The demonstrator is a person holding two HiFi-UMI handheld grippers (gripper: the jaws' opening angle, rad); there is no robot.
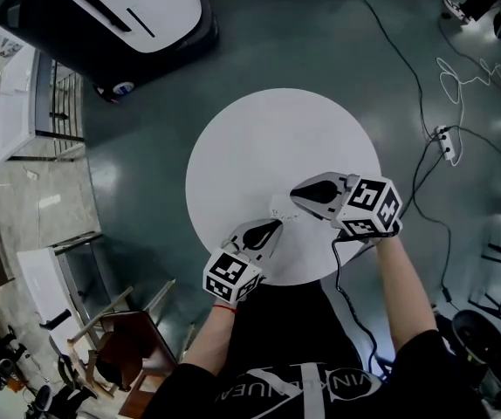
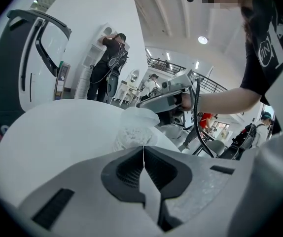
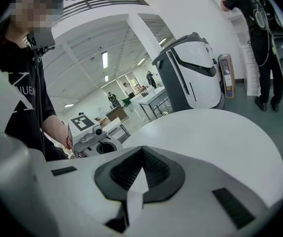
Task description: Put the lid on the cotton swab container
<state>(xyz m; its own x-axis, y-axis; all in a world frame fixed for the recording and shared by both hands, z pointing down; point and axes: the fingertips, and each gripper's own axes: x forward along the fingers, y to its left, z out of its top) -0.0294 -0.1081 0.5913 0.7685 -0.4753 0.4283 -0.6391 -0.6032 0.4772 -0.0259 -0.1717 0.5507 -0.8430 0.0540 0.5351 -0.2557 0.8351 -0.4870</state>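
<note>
**Both grippers shut and empty, with the container between them**

Your left gripper (image 1: 272, 228) and right gripper (image 1: 298, 194) sit low over the near edge of the round white table (image 1: 259, 138), noses angled toward each other. The cotton swab container (image 2: 130, 136) stands on the table in the gap between them. That is a sensible place for it: either tool can reach it, and it is close enough for you to look straight down on it.

In the left gripper view, your jaws meet along a thin seam with nothing between them. The container is just beyond their tips, its white swabs showing through the clear wall. A pale translucent lid (image 2: 142, 115) lies across the top. From here you cannot tell whether it is pressed home or only resting, possibly a little crooked. The nose of your right gripper hangs just behind and above it, near the lid's far side. Whether it touches the lid is not clear.

In the right gripper view, those jaws are also closed on each other and hold nothing. The container does not show there, probably because the gripper's own body hides it.

With both tools shut, you are set up to push rather than pinch, and a closed nose makes a firm, blunt presser. If the lid is not yet seated, the job likely needs a press down on the cap while the left gripper braces the side. The container is light and tall for its footprint, so an off-centre push could tip it or slide it toward the table edge.
</note>
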